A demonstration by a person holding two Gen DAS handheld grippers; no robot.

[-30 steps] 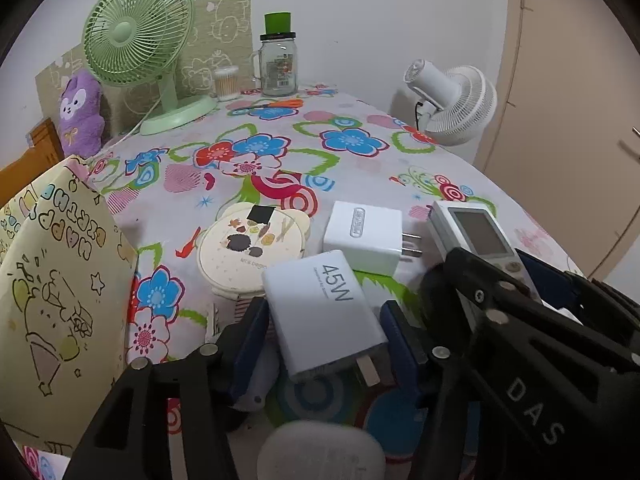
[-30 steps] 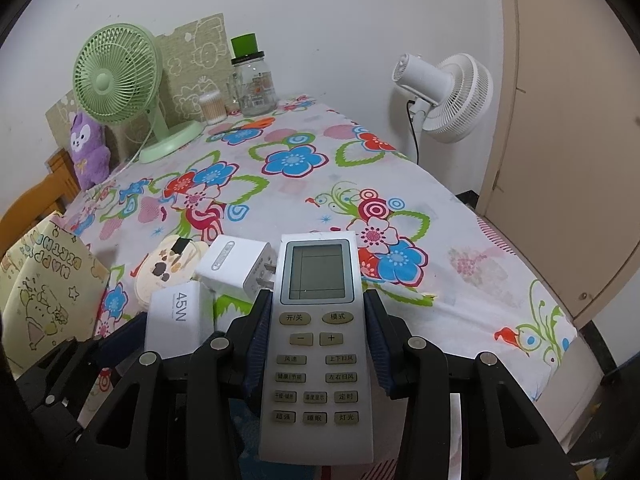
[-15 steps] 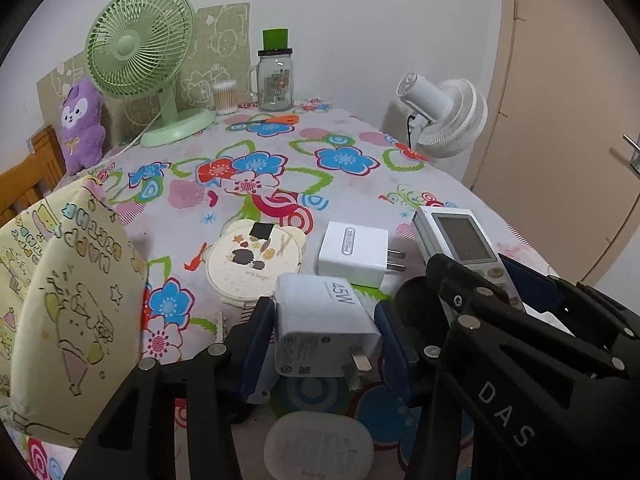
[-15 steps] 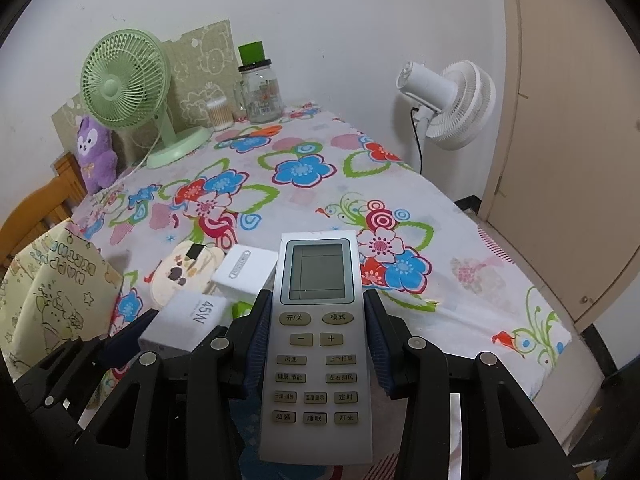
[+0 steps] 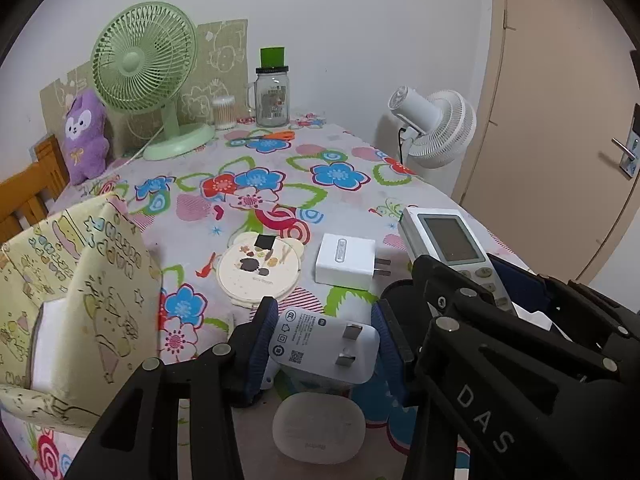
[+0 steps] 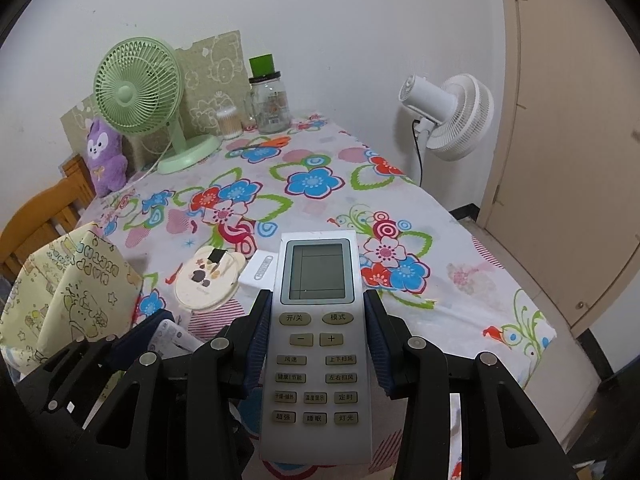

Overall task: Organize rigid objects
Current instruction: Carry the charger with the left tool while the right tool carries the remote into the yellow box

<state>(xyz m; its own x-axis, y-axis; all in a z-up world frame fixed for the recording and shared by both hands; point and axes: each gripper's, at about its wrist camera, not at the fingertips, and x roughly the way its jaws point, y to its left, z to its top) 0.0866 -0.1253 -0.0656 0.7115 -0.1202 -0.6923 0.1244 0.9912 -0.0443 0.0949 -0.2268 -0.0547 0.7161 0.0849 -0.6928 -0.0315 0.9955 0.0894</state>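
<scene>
Up above the flowered counter (image 5: 344,196), the left tool (image 5: 324,344) has a white charger (image 5: 324,346) between its blue pads, prongs facing the camera; its jaws are closing and both pads touch the charger's sides, so it is held. Just beside it, the right tool (image 6: 318,344) is clamped on a grey remote control (image 6: 316,344), screen up, which runs lengthwise between the fingers and juts out past their tips. On the counter beyond the left tool lie a second white plug adapter (image 5: 346,262) and a round cream compact (image 5: 258,276), side by side. Beneath the held charger sits a pale oval case (image 5: 318,426). A yellow patterned bag (image 5: 76,308) stands at the left.
</scene>
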